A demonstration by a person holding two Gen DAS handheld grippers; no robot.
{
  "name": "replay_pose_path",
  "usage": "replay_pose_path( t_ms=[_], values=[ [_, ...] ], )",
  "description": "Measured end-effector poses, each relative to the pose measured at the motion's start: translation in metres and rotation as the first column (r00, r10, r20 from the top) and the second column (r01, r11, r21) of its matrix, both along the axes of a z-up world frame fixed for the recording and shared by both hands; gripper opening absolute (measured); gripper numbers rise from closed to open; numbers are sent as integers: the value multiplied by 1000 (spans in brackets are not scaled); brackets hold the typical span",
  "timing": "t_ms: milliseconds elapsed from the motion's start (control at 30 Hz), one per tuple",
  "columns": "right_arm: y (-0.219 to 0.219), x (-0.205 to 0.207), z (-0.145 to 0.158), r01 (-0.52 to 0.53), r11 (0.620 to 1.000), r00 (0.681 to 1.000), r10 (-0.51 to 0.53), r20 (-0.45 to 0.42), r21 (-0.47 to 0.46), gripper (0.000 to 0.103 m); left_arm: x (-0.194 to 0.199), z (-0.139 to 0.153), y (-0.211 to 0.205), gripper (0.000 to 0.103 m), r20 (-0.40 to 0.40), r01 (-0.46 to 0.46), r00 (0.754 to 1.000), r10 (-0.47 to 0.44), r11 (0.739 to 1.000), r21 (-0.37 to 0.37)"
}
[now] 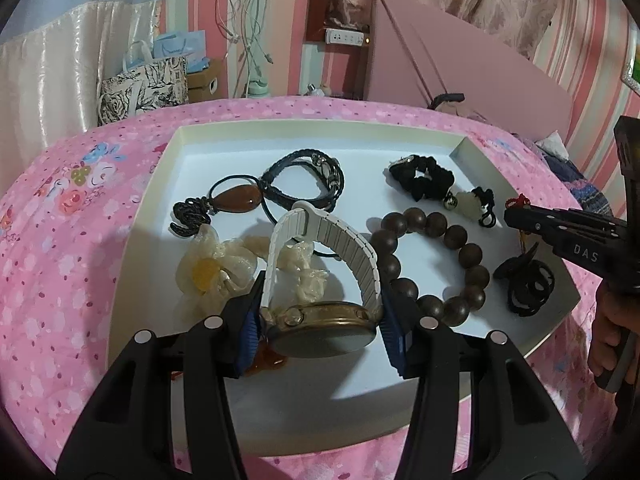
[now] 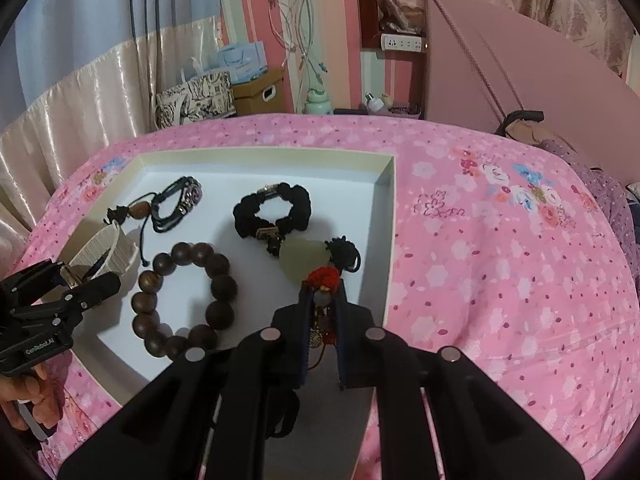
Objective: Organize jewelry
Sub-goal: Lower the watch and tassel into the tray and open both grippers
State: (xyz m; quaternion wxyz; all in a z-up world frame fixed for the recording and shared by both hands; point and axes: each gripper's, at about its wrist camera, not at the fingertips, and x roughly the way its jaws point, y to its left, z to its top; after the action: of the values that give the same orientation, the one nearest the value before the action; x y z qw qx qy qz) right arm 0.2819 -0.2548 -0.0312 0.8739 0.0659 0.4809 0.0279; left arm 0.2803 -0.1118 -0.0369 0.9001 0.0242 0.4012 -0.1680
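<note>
From the left wrist view, I'm seeing my left gripper [image 1: 320, 320] pinching a watch [image 1: 324, 330] by its case, the blue pads pressing on both sides of the gold-rimmed dial. The jaws are standing about half spread, just as wide as the case. The watch's white ribbed strap is looping up and away from the claw, over the white tray [image 1: 360, 400]. A dark wooden bead bracelet [image 1: 436, 256] is lying just beside the strap on the right, and a cream fabric flower [image 1: 212, 272] is sitting on the left. The right gripper [image 1: 516, 216] is reaching in from the right edge, over the tray's right side.

From the right wrist view, I'm watching my right gripper [image 2: 322, 300] pressing nearly together on a red-tufted charm [image 2: 326, 280]. Its red knot is poking out past the fingertips, with a grey bead and a tassel hanging down between the jaws. The charm is hovering over the tray's near right corner, close to a pale jade pendant [image 2: 304, 258] and a black scrunchie [image 2: 272, 210].
</note>
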Motion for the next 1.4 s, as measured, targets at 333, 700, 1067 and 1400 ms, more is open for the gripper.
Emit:
replay_pose_path(
  t_ms=[333, 700, 1067, 1400],
  values=[
    [-4, 2, -7, 4, 1000, 1000, -4, -26, 1, 11, 6, -10, -5, 51, -40, 24, 999, -24, 1000, 7],
    [0, 1, 2, -31, 999, 999, 31, -10, 10, 14, 1, 1, -6, 58, -13, 34, 999, -34, 999, 0],
    [-1, 2, 4, -14, 1000, 1000, 14, -12, -6, 31, -14, 22, -1, 60, 41, 39, 998, -39, 999, 2],
    [-1, -15, 43, 8, 999, 998, -6, 59, -38, 32, -41, 65, 19, 85, 188, 10, 982, -5, 1000, -23]
  ],
)
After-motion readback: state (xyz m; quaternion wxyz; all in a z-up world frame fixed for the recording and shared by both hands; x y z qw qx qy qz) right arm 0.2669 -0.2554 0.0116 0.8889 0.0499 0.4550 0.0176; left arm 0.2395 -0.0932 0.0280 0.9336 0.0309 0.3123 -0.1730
